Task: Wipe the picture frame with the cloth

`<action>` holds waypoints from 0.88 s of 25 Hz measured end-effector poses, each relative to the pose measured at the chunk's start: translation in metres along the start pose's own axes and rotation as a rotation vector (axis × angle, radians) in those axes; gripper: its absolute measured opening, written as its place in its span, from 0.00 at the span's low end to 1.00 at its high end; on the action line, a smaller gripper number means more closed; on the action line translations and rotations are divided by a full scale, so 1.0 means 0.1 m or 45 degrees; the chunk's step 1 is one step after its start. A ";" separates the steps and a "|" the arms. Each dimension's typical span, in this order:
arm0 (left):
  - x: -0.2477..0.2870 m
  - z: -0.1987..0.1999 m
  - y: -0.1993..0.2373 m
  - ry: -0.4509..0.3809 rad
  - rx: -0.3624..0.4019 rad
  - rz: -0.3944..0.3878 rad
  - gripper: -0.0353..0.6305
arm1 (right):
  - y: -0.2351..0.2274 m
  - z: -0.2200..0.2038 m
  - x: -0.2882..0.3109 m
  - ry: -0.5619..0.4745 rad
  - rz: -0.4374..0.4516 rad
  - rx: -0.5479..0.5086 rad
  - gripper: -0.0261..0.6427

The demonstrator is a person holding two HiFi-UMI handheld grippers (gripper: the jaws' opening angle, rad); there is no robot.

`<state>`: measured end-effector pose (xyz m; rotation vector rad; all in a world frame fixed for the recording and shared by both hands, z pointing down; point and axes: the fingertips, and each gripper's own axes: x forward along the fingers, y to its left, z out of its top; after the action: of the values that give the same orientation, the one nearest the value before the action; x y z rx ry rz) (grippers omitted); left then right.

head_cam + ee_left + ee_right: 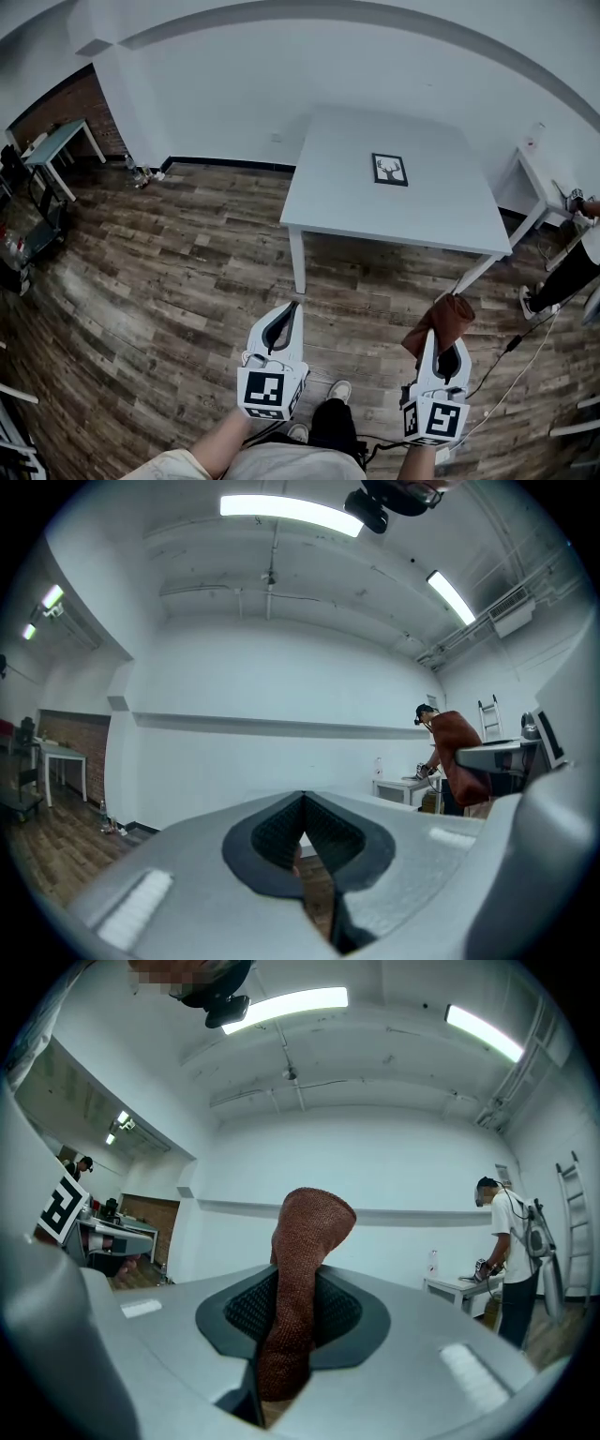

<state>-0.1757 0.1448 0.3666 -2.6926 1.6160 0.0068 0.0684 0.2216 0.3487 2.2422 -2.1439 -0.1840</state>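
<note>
A small black picture frame (pixel 389 170) with a deer print lies flat on the white table (pixel 337 202), far ahead of both grippers. My right gripper (pixel 448 351) is shut on a rust-brown cloth (pixel 442 322), which bunches up above the jaws (pixel 302 1269). My left gripper (pixel 284 325) is shut with nothing in it; in the left gripper view its dark pads (pixel 281 832) meet at the tip. Both grippers hang over the wooden floor, short of the table's near edge.
A second white table (pixel 536 178) stands at the right with a person (pixel 572 267) beside it. Another table (pixel 56 145) and a cart (pixel 28 225) stand at the far left. A cable (pixel 511 375) trails on the floor at the right. White walls lie behind.
</note>
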 end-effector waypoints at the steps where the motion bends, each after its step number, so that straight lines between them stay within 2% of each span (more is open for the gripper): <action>1: 0.09 0.00 -0.01 -0.002 0.001 0.005 0.06 | -0.05 -0.03 0.09 0.000 0.004 0.001 0.20; 7: 0.79 -0.01 -0.06 -0.009 0.000 0.026 0.06 | -0.38 -0.19 0.73 0.015 0.025 -0.016 0.20; 15: 1.78 0.03 -0.26 -0.012 -0.014 0.049 0.06 | -1.04 -0.36 1.59 0.019 0.027 0.004 0.20; 22: 2.42 0.00 -0.25 -0.011 -0.022 0.054 0.05 | -1.22 -0.45 2.19 0.040 0.054 -0.011 0.20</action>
<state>-0.0403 -0.0567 0.3656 -2.6660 1.6786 0.0327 0.2040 0.0069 0.3670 2.1782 -2.1681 -0.1550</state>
